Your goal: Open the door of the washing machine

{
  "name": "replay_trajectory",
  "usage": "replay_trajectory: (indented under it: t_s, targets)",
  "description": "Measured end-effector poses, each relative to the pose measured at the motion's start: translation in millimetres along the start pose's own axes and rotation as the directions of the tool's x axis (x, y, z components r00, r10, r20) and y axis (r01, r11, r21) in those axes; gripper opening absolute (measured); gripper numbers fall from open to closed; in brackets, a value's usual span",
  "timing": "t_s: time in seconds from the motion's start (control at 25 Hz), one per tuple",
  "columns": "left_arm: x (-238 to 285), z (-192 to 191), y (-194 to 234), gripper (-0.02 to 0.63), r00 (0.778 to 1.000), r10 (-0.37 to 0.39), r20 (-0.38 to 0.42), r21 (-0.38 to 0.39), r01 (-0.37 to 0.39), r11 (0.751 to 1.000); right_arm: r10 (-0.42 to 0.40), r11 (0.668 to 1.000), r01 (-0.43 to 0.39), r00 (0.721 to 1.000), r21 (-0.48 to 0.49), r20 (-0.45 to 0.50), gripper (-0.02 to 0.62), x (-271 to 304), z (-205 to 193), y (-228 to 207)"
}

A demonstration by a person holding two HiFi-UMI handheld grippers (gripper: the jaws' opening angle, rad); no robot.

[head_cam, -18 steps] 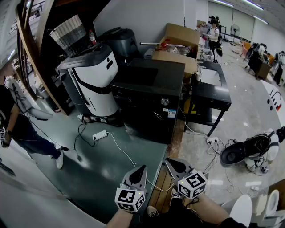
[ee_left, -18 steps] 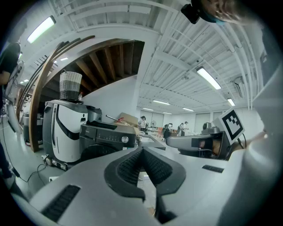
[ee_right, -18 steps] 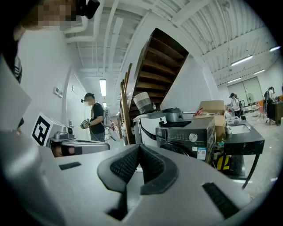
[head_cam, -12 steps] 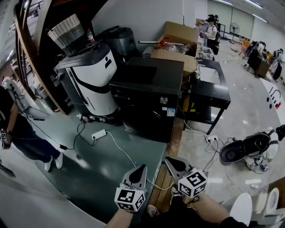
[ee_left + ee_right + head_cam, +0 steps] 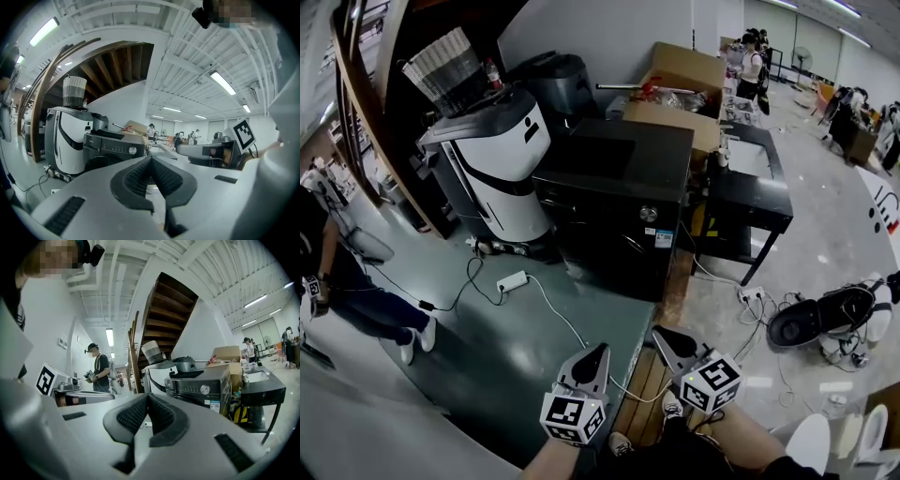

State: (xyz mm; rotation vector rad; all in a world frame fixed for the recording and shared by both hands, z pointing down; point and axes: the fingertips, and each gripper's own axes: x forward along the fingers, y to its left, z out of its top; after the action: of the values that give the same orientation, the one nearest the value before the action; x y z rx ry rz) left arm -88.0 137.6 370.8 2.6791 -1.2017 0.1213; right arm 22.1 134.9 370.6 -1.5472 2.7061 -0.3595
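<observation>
The left tool (image 5: pixel 598 354) and right tool (image 5: pixel 664 336), both clamped shut and empty, hung near, side by side. The black washing machine (image 5: pixel 619 202) stood far beyond them, well apart, its door (image 5: pixel 98 161) closed.

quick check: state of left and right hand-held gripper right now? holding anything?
Left hand-held gripper: closed, holding nothing.
Right hand-held gripper: closed, holding nothing.

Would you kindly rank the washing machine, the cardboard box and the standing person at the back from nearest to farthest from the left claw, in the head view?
1. Washing machine, straight ahead.
2. Cardboard box, behind it, by the wall.
3. Person, far back right.
</observation>
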Motion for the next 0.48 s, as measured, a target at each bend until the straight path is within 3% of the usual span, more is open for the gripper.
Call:
replay_trajectory:
  t_s: [0.48]
  targets:
    - [50,18,14,0.018,0.995,0.093,0.024,0.008,-0.094,0.996,0.091,0.996,-0.091,0.996,-0.017,0.007,0.017,41,20,-54]
